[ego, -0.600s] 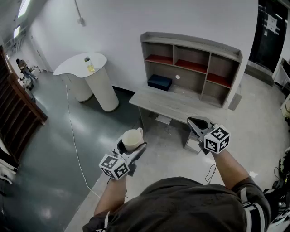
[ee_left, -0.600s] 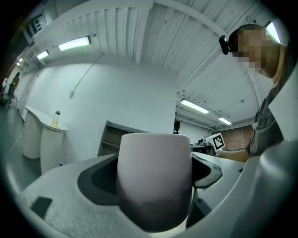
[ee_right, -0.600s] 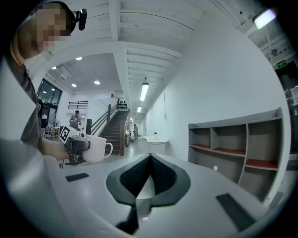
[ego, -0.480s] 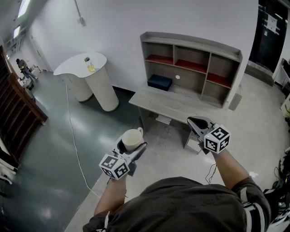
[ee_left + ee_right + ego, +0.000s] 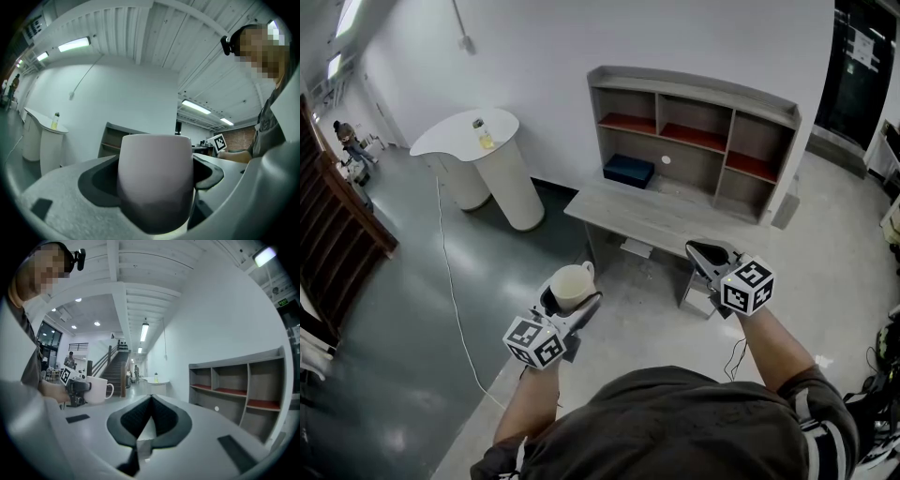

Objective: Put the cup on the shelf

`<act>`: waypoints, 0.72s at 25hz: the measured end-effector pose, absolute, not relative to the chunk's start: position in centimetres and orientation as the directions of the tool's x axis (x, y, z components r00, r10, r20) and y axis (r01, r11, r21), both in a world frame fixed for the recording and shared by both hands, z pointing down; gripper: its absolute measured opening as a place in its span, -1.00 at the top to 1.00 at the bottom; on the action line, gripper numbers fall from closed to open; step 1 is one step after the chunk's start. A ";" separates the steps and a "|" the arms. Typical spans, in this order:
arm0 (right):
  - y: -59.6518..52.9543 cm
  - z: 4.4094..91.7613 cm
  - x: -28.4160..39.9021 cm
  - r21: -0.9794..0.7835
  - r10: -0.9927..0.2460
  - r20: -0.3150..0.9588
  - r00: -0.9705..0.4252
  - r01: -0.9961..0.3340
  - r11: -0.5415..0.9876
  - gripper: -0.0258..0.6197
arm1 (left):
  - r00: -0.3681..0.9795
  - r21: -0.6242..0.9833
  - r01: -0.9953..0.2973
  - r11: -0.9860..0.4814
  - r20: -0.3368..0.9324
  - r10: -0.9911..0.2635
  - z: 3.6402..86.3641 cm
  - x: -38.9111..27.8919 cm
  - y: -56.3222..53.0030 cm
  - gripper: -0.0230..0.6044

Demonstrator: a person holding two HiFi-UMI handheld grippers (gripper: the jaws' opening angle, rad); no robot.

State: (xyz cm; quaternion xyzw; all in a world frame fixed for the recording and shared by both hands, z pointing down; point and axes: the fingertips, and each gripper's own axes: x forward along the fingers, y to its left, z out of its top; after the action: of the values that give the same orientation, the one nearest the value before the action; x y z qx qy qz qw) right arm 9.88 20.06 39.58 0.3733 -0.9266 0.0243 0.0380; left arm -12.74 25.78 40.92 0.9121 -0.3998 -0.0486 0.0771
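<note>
Smooth, round-bellied white cup [image 5: 571, 284] clamped upright between the wide-spread moulded grey jaws of the left gripper [image 5: 572, 300], above glossy grey floor [image 5: 412, 309], well short of the boxy grey shelf [image 5: 693, 87] with red-lined compartments. Right gripper [image 5: 698, 249] empty, tips pressed together.
</note>
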 end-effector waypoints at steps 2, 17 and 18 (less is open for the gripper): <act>20.0 39.4 10.5 -0.032 -0.689 0.081 -0.721 -0.692 0.721 0.95 | 0.673 0.180 -0.724 -0.666 -0.026 -0.739 40.8 -12.1 25.7 -0.46; 21.5 39.4 19.2 -0.015 -0.633 0.087 -0.770 -0.636 0.772 0.94 | 0.635 0.191 -0.749 -0.634 -0.063 -0.770 40.4 -2.2 26.9 -0.46; 21.4 39.5 19.5 -0.013 -0.628 0.089 -0.773 -0.632 0.775 0.94 | 0.632 0.194 -0.751 -0.631 -0.064 -0.772 40.6 -1.8 26.9 -0.46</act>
State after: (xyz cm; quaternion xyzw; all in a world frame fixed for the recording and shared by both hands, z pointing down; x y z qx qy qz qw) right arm 19.50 21.40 39.48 0.3346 -0.9413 0.0208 0.0399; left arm -1.81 26.91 40.56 0.9003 -0.4229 -0.0706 0.0743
